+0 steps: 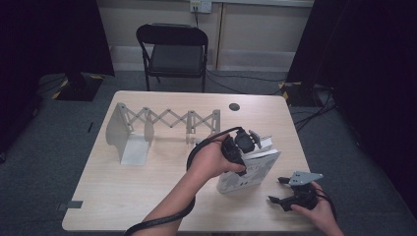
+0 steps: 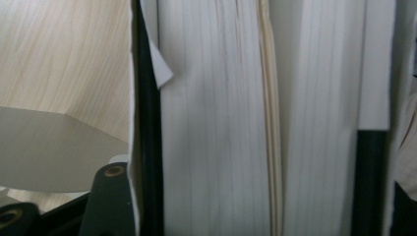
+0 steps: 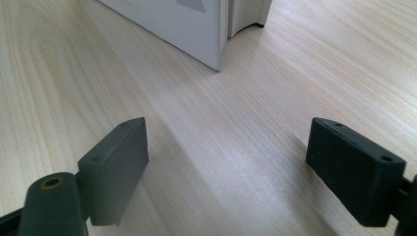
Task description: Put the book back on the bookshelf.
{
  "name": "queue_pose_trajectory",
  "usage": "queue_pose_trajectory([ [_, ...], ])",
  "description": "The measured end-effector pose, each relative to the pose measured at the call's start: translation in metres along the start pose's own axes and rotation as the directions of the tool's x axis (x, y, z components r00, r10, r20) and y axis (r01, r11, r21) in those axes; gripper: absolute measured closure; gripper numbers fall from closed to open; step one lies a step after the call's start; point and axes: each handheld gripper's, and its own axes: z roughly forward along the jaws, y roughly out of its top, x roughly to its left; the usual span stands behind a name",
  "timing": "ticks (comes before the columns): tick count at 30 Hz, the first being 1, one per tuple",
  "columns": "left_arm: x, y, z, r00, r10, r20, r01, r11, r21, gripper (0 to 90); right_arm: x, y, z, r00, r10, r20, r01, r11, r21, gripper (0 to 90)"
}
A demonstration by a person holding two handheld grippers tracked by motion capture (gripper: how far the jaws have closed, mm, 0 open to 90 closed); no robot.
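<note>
From the high view, your left gripper [image 1: 239, 147] is clamped over the top edge of the white paperback book [image 1: 253, 172], which stands upright on the pale wooden table [image 1: 147, 191], well to the right of the grey folding metal book rack [image 1: 142, 130]. The book's long axis runs roughly level, slanting up to the right, away from the rack. Your right gripper [image 1: 281, 191] rests on the table just right of the book, its jaws apart and holding nothing.

In the left gripper view, the black jaws stand on either side of the book's page block [image 2: 221, 123], pressing the covers; the rack's grey end plate [image 2: 49, 147] shows beyond to the left.

In the right gripper view, the two jaws spread wide over bare table [image 3: 221, 147], with the book's lower corner [image 3: 196, 29] ahead of them.

Your left hand has the book, so any carry runs leftward toward the rack.
</note>
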Motion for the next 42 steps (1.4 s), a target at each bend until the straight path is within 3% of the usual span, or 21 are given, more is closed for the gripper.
queue_pose_trajectory([
  [6, 0.000, 0.005, 0.000, 0.9999, -0.012, 0.007, 0.012, 0.9991, 0.041, 41.9, 0.000, 0.000, 0.000, 1.0000, 0.000, 0.001, 0.000, 1.000, 0.000, 15.5],
  [23, 0.000, 0.013, 0.000, 0.9992, -0.035, 0.019, 0.033, 0.9961, 0.081, 45.3, 0.000, 0.000, 0.000, 1.0000, 0.000, 0.001, 0.000, 1.000, 0.000, 15.5],
  [36, -0.010, 0.018, -0.001, 0.9999, -0.012, -0.011, 0.013, 0.9927, 0.120, 50.5, 0.000, 0.000, 0.000, 1.0000, 0.001, 0.001, -0.001, 1.000, 0.001, 15.5],
  [42, -0.012, 0.016, -0.002, 0.9991, -0.037, -0.020, 0.039, 0.9934, 0.108, 52.4, 0.000, 0.000, 0.000, 1.0000, 0.001, 0.001, -0.001, 1.000, 0.001, 15.5],
])
